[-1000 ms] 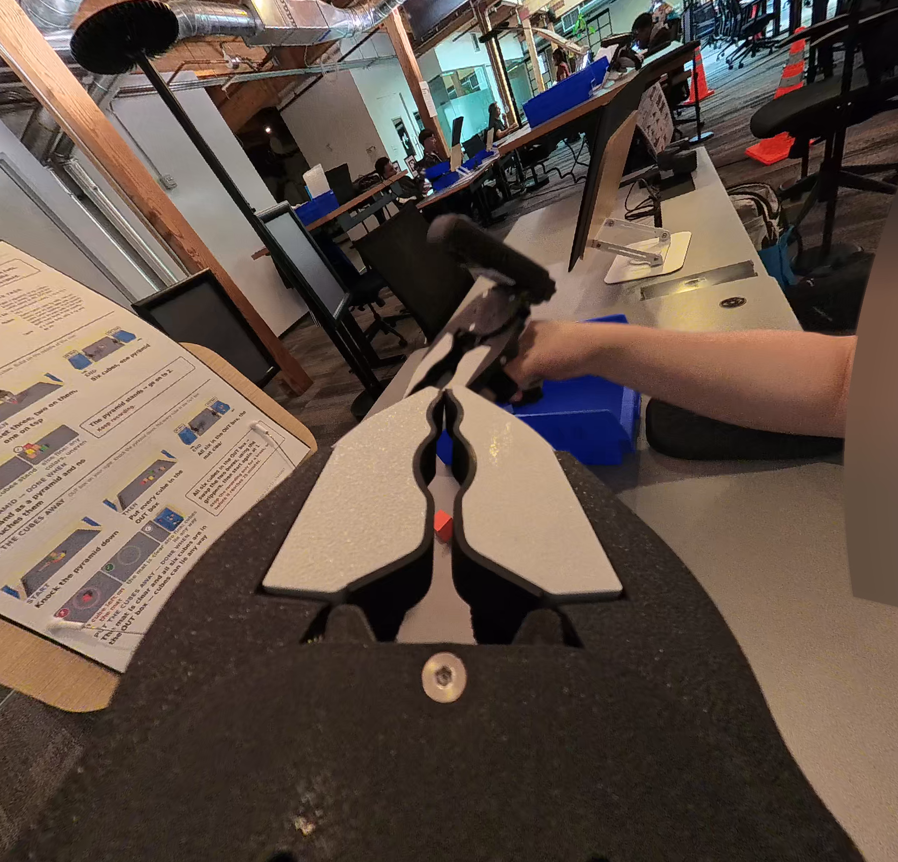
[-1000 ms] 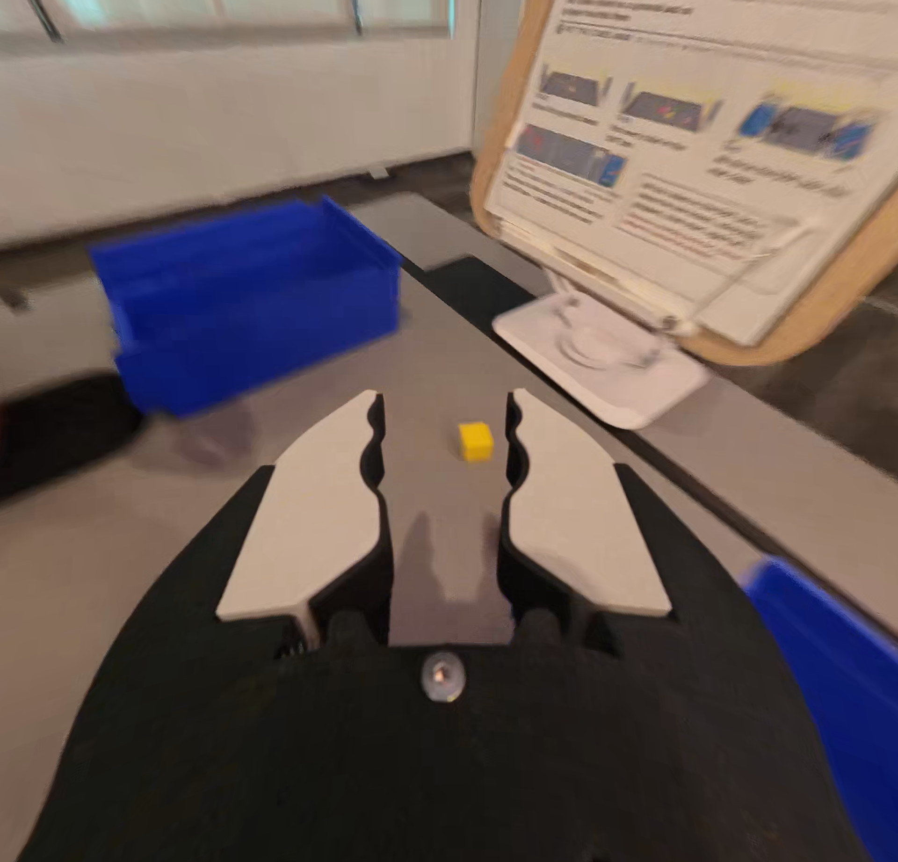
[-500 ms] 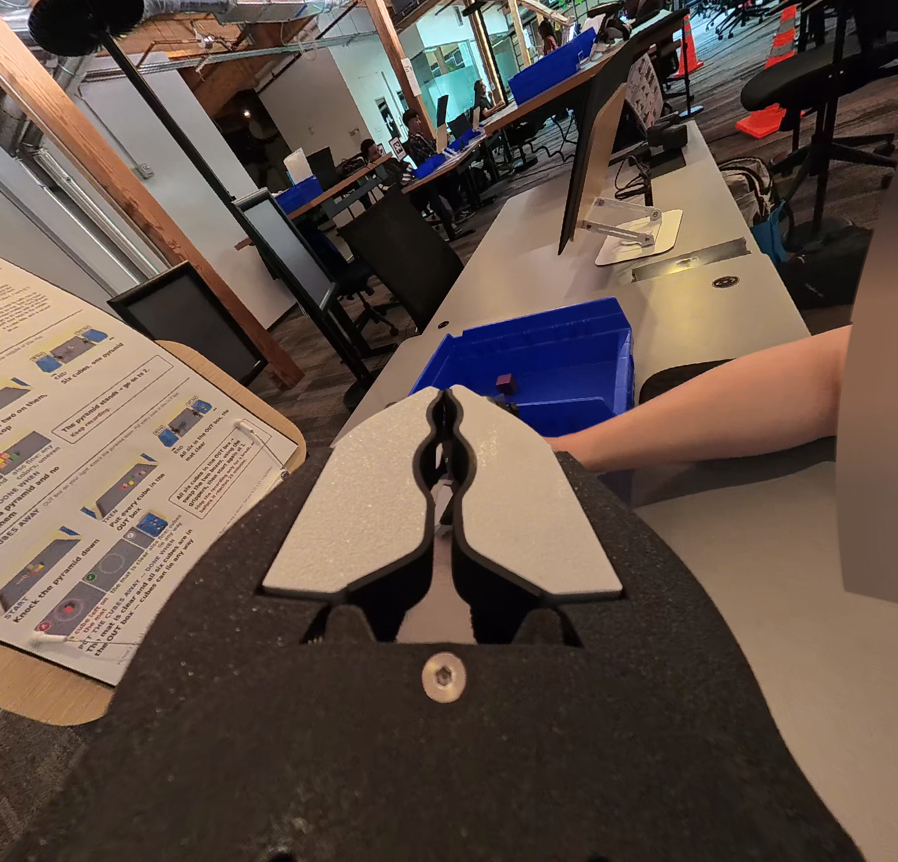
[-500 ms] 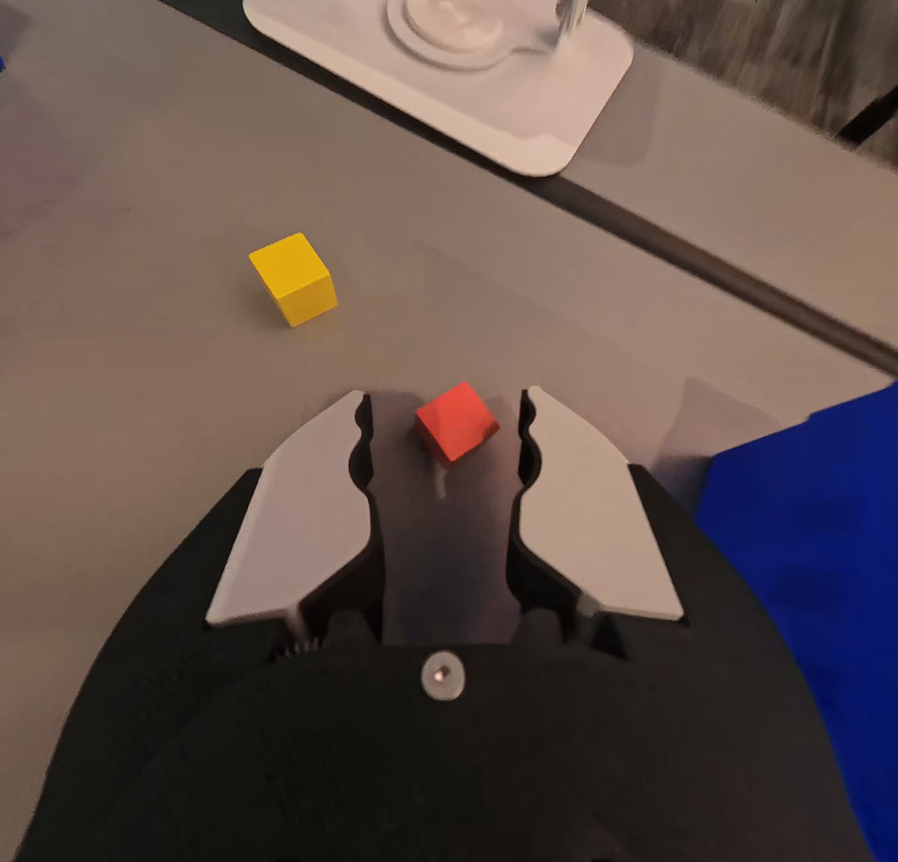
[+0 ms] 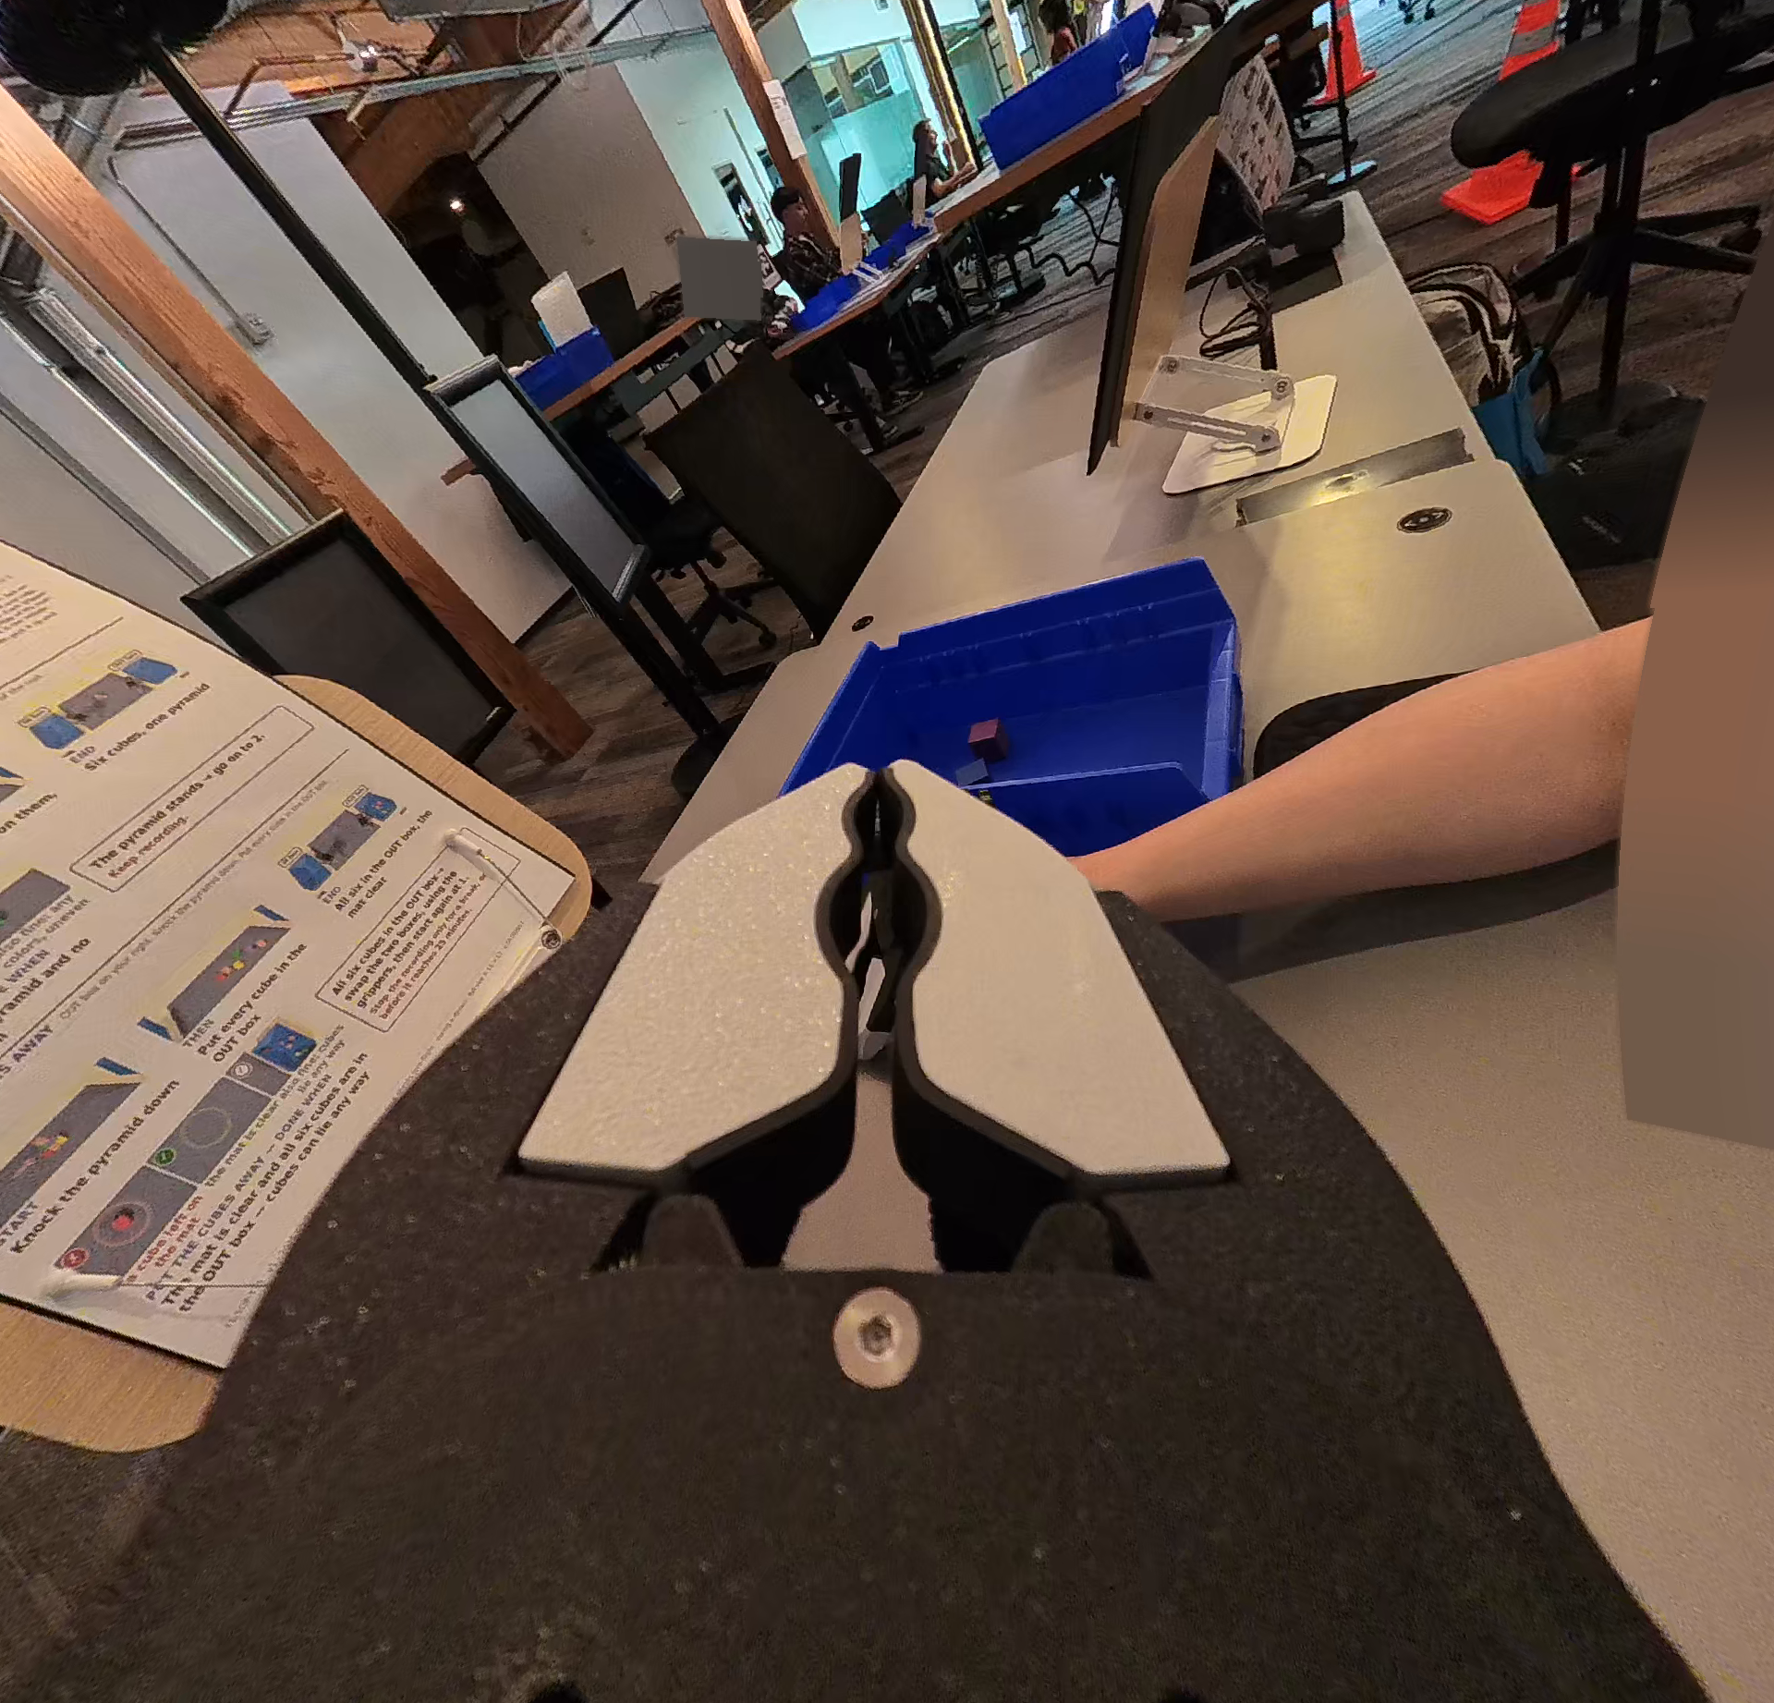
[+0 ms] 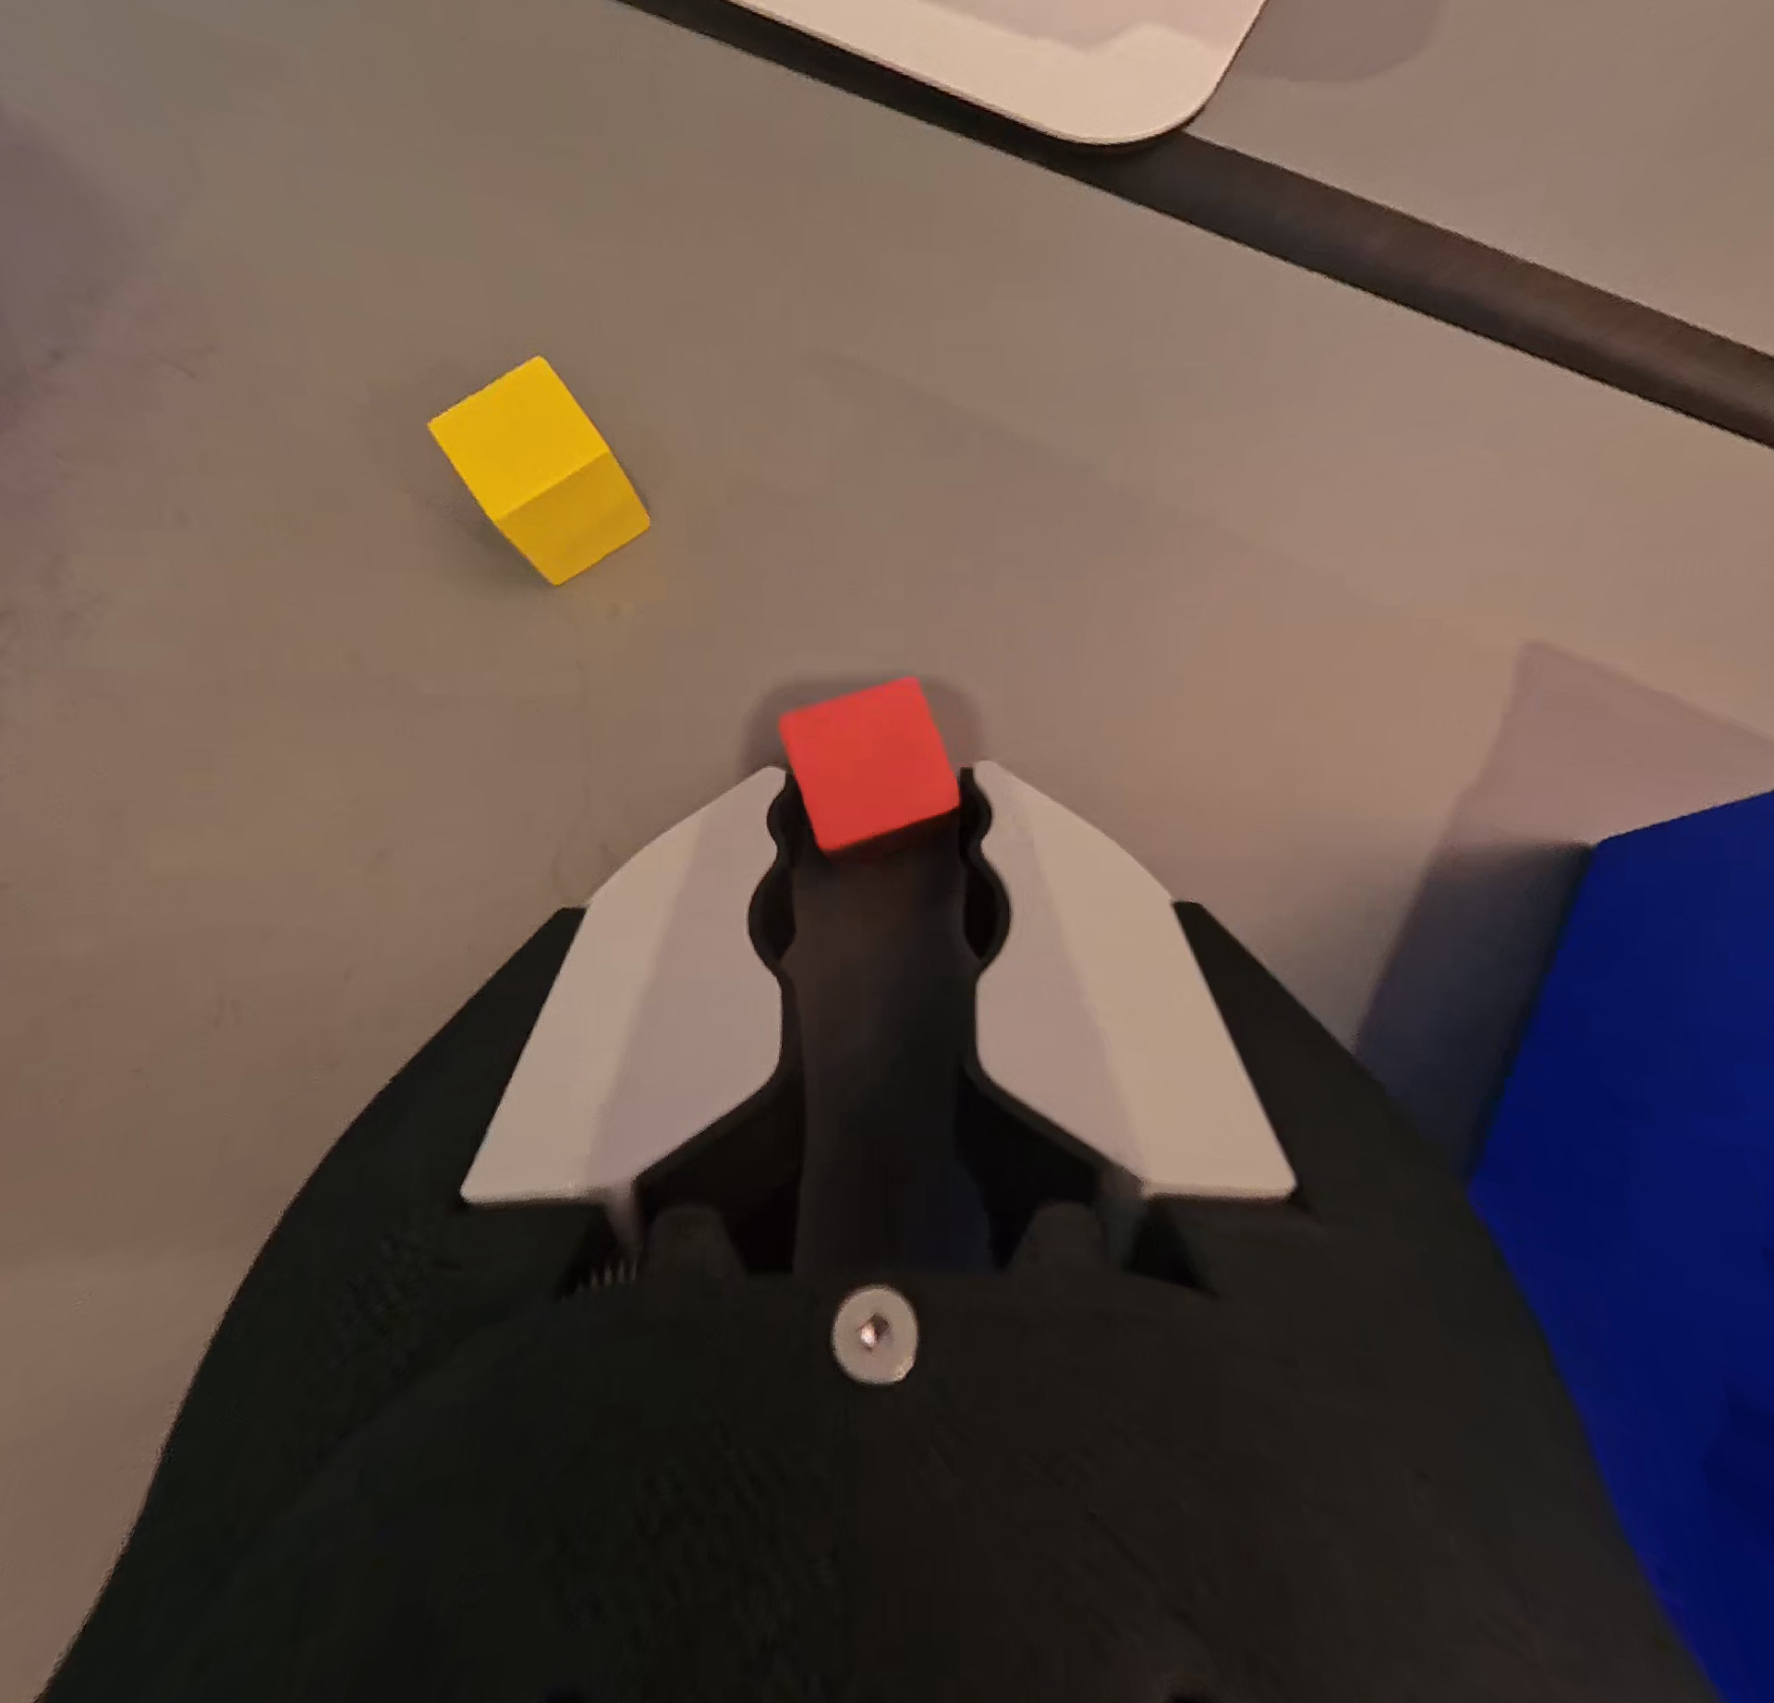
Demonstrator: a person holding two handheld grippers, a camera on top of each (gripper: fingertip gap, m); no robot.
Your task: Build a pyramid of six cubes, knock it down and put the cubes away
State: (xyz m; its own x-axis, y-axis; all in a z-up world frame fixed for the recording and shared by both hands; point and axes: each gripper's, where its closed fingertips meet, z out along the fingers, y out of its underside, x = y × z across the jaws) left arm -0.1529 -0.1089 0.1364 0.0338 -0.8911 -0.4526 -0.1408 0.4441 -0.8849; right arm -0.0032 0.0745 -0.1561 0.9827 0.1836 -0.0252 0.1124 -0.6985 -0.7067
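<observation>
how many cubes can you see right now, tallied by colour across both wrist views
red cube: 1, between the right gripper's fingertips
yellow cube: 1, loose on the grey table
dark purple cube: 1, in the far blue bin
blue cube: 1, in that bin, partly hidden
total: 4 cubes in view

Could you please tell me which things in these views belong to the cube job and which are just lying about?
Job:
red cube between the right gripper fingertips
yellow cube on the table
blue bin holding a dark cube
left gripper, closed

Lying about:
instruction sheet
white stand base
monitor
</observation>
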